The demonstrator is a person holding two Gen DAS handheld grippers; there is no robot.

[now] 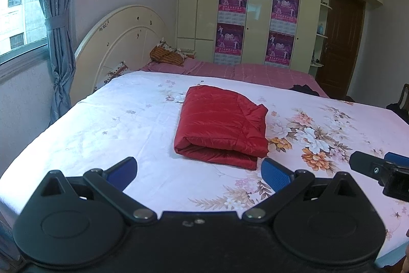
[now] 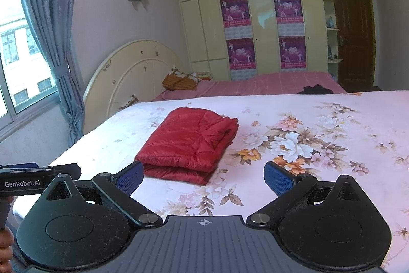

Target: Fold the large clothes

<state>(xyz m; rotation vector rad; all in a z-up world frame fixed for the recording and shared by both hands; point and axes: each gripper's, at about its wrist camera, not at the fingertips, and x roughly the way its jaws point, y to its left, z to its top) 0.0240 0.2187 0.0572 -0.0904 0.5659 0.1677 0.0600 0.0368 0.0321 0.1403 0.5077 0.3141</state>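
Partly hidden: folded red jacket [image 1: 221, 126] underlayers; both jaws spread, empty.

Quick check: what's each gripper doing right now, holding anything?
Left gripper: open, holding nothing, pulled back from the folded red jacket.
Right gripper: open, holding nothing, also short of the jacket.

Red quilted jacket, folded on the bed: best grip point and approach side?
Probably the near rounded fold edge of the red quilted jacket, coming low from the near side. The layers stack there into one thick lip facing both open grippers, left gripper and right gripper; the far right corner looks loose and bunched.
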